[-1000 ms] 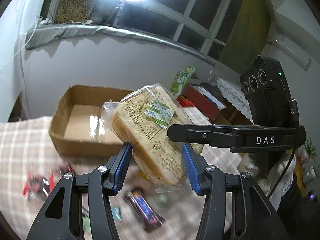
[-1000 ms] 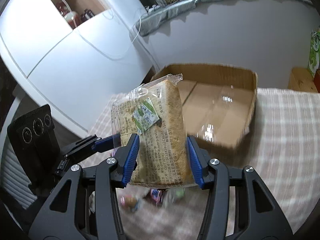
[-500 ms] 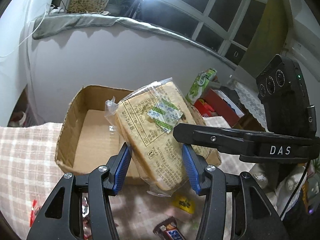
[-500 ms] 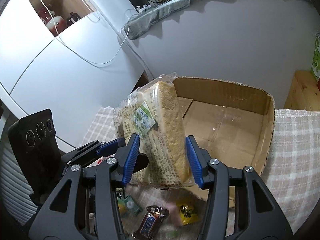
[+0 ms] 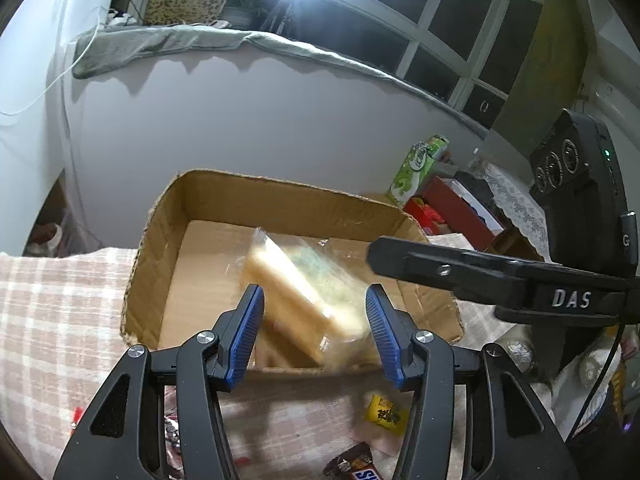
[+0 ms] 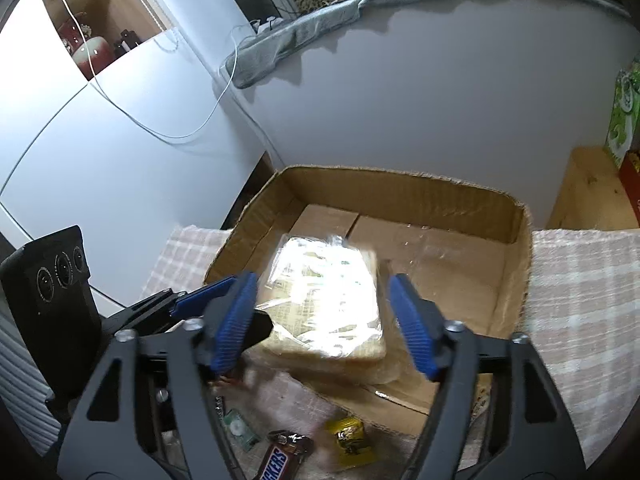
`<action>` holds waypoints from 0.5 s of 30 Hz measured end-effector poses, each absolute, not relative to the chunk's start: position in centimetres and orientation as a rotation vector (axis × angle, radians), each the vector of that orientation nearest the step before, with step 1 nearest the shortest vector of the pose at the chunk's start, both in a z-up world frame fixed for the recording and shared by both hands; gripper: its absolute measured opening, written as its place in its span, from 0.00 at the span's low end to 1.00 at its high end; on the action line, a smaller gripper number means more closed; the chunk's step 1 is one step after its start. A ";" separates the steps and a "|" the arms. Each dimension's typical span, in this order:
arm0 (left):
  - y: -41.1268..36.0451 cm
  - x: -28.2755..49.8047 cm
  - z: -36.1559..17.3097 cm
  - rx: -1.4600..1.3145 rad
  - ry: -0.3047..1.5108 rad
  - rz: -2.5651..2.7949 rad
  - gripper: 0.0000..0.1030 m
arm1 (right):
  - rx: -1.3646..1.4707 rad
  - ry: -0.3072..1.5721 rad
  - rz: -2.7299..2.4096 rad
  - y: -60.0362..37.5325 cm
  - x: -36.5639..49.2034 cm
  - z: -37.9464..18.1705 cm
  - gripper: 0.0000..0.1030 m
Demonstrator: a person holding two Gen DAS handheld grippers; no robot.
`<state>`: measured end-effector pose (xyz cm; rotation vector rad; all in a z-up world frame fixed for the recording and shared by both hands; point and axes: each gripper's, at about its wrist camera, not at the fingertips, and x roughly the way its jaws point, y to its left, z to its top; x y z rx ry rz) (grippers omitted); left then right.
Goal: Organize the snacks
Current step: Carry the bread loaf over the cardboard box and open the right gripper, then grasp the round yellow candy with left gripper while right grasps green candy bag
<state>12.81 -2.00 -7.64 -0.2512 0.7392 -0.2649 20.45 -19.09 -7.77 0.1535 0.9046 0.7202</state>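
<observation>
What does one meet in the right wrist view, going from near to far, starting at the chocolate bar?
Snickers bar → yellow packet → wrapped bread in the cardboard box → grey cloth on the ledge.

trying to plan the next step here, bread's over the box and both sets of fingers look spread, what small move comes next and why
Probably pull both grippers back and up, away from the cardboard box. The bagged bread is blurred inside the box, with both the left gripper and right gripper open and clear of it. Then the Snickers bar on the cloth looks like a fair next pick.
</observation>
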 end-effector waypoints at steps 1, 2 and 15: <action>-1.9 12.8 -7.6 -0.251 0.739 -0.262 0.50 | 0.152 0.903 0.719 -19.2 20.4 -7.7 0.72; -1.8 12.7 -7.6 -0.251 0.739 -0.261 0.50 | 0.151 0.900 0.716 -19.3 20.4 -7.7 0.72; -0.3 10.1 -6.2 -0.272 0.707 -0.251 0.50 | 0.096 0.848 0.721 -19.6 17.9 -6.9 0.72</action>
